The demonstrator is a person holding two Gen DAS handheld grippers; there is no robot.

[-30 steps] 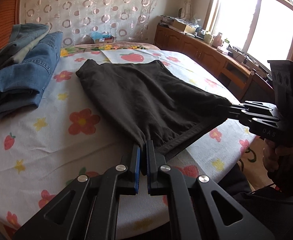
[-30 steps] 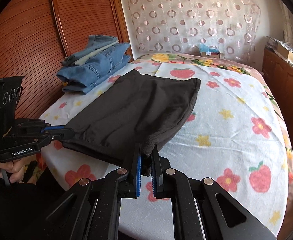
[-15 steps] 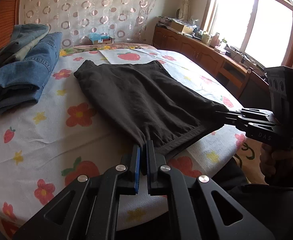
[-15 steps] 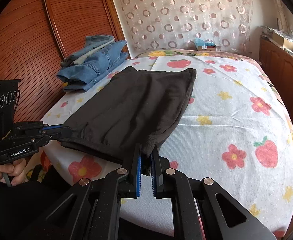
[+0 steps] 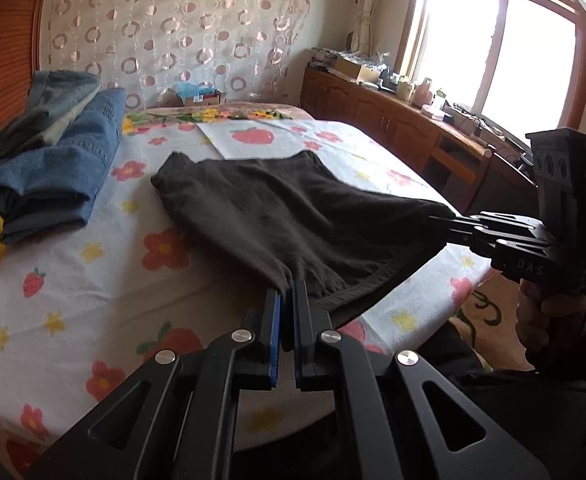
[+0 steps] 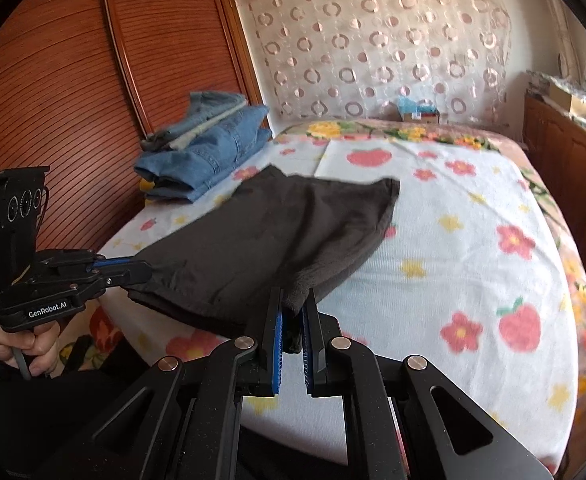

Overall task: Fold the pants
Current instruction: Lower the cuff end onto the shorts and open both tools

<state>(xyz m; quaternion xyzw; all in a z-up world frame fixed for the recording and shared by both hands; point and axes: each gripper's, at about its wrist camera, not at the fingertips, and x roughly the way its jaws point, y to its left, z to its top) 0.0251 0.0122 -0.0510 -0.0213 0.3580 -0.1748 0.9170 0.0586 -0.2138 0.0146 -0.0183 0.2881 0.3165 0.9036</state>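
left gripper [image 5: 287, 300] pinching pants [image 5: 293, 216] corner | right gripper [image 6: 292, 300] pinching other corner, pads hiding it | pants' far edge now lying nearer the fingers

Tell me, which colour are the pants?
Dark brown, nearly black pants; the left wrist view shows them best.

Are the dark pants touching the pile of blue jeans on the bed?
Apart. The left wrist view shows flowered sheet between the dark pants and the blue jeans; the right wrist view shows that gap too.
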